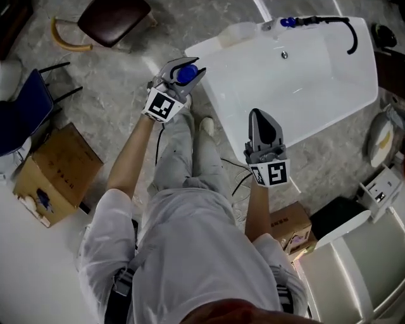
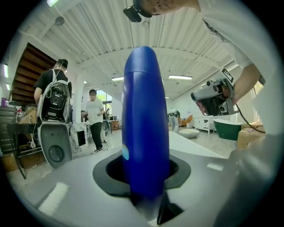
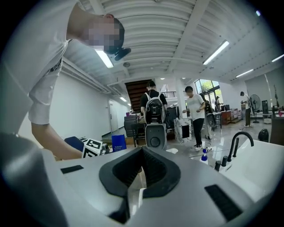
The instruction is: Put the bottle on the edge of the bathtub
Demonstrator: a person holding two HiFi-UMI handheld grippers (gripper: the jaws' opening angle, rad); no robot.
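Note:
A dark blue bottle point(image 1: 185, 74) sits between the jaws of my left gripper point(image 1: 187, 68), which is shut on it and held over the floor just left of the white bathtub's point(image 1: 234, 50) near-left corner. In the left gripper view the bottle point(image 2: 145, 119) stands upright along the jaws and fills the middle. My right gripper point(image 1: 257, 116) is over the tub's front rim, shut with nothing in it; its pads point(image 3: 151, 164) meet at the tip. A black faucet point(image 1: 351, 31) and a small blue-capped bottle point(image 1: 288, 22) are on the tub's far edge.
A cardboard box point(image 1: 57, 174) lies on the floor at the left, with a blue chair point(image 1: 25, 111) and a dark stool point(image 1: 114, 19) behind it. Another box point(image 1: 288, 224) is by my right side. People point(image 3: 195, 113) stand in the background.

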